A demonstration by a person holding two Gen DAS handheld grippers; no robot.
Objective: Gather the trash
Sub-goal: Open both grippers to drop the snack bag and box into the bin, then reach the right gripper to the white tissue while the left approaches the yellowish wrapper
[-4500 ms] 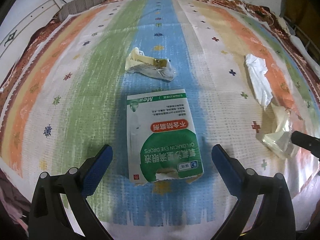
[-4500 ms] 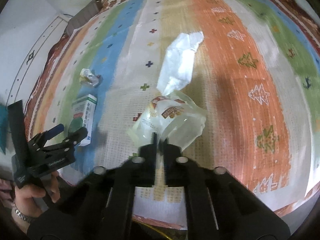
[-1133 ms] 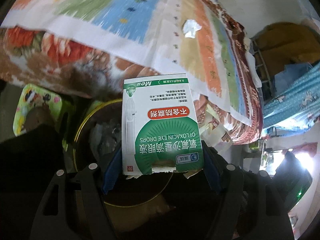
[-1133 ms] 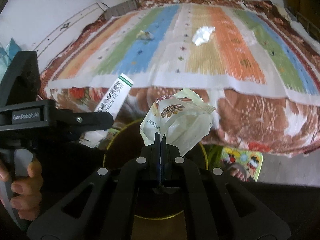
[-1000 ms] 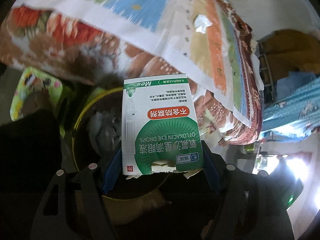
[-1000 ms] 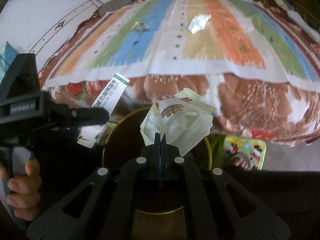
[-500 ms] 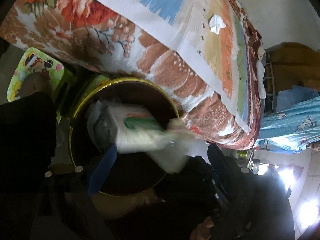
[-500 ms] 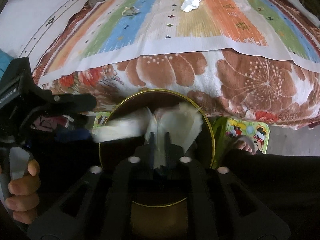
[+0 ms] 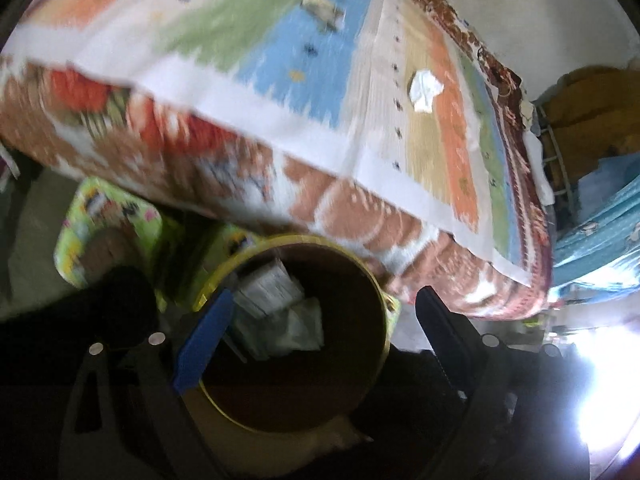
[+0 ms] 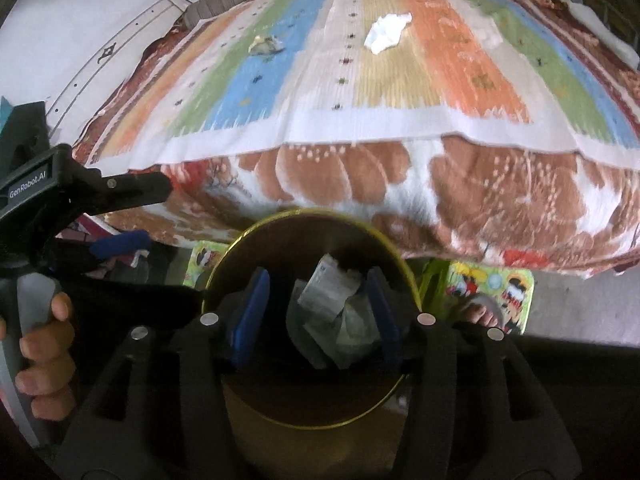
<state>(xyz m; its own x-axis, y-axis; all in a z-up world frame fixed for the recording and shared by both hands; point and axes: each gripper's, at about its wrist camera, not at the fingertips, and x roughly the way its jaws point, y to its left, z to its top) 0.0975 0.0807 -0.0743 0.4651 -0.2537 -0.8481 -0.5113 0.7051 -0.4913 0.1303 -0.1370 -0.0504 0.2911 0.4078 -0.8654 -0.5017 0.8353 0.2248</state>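
While both grippers hang over the yellow-rimmed bin (image 10: pixel 394 258), the bed (image 10: pixel 360 184) rises at twelve o'clock, bearing a white tissue (image 10: pixel 386 32) and a crumpled wrapper (image 10: pixel 265 45). "GenRobot.AI" marks the left gripper (image 9: pixel 320 328), jaws wide, empty. The right gripper (image 10: pixel 318 312), jaws just opening, holds nothing; the box (image 10: pixel 330 286) and bag (image 10: pixel 358 326) lie below.

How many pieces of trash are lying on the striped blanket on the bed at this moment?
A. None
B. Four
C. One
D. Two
D: on the striped blanket lie only a white crumpled tissue and a small crumpled wrapper; the eye-drops box and the clear plastic bag lie inside the round bin.
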